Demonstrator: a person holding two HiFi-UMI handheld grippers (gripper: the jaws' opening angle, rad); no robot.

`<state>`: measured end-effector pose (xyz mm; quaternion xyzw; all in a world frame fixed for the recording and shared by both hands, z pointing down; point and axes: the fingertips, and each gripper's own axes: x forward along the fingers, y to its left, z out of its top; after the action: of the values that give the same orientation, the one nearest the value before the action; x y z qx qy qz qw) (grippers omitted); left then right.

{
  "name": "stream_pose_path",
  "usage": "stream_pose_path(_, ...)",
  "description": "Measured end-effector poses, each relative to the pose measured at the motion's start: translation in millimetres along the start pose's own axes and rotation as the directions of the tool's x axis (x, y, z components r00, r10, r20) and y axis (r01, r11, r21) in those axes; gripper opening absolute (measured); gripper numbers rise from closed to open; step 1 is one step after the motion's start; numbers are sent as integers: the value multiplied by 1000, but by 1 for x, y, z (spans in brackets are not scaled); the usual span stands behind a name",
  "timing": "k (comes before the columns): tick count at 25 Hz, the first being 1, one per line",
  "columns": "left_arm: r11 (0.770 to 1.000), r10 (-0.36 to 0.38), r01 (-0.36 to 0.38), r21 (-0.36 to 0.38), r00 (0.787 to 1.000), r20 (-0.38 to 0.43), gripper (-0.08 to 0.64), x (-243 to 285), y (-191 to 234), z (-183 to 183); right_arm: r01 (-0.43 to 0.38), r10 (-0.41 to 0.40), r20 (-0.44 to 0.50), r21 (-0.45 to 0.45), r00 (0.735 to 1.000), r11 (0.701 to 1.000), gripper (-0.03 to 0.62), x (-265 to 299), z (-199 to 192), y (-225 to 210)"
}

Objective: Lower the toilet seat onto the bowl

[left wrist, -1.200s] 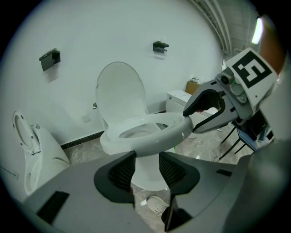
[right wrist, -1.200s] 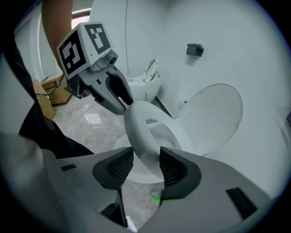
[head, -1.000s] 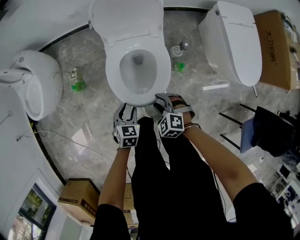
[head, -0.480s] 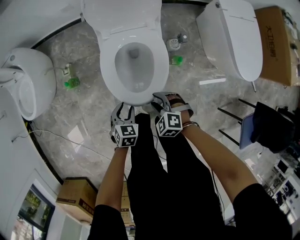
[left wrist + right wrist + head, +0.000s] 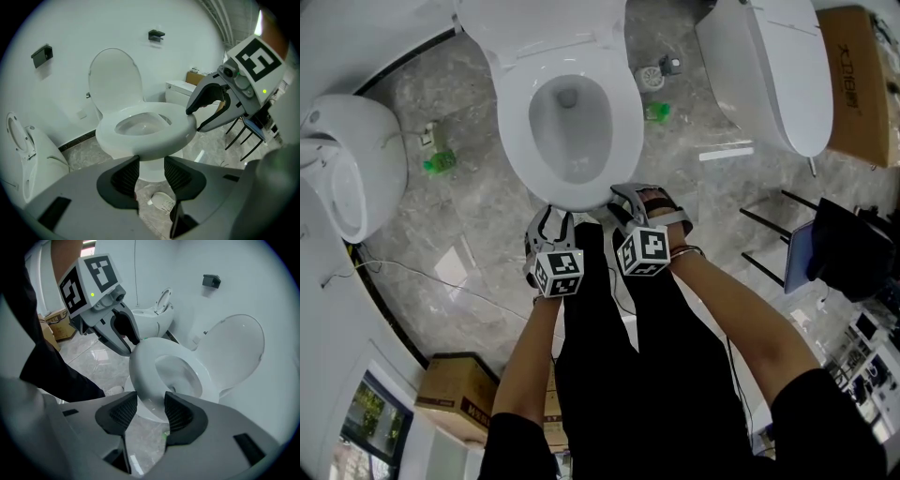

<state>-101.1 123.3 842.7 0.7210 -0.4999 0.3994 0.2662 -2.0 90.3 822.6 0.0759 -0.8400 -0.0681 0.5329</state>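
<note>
Head view: left gripper (image 5: 551, 217) and right gripper (image 5: 628, 199) sit side by side just in front of the toilet's front rim, not touching it. Toilet seat (image 5: 614, 131) lies flat on the bowl (image 5: 150, 164); lid (image 5: 115, 79) stands upright behind it. Left gripper view: jaws parted, nothing gripped, only the bowl further off seen through the gap. Right gripper view: same, jaws parted and empty, aimed at the seat's front edge.

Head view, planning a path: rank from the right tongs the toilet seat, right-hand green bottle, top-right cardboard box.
1. Toilet seat, just ahead of right tongs.
2. Green bottle, beyond, to the right.
3. Cardboard box, far top right.
</note>
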Motion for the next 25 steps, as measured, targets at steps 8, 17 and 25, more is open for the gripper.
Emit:
stream_pose_path(8, 1000, 0, 0, 23, 1000, -26, 173, 13, -6, -19, -29, 29, -13, 3, 1000, 1000, 195, 16, -11, 13)
stream_pose_path(17, 1000, -24, 26, 15, 993, -111, 173, 36, -11, -40, -38, 38, -21, 7, 999, 999, 195, 41, -25, 26)
stream_pose_path(25, 999, -49, 49, -4, 992, -118, 169, 52, -14, -55, -21, 22, -26, 55, 999, 998, 195, 59, -35, 34)
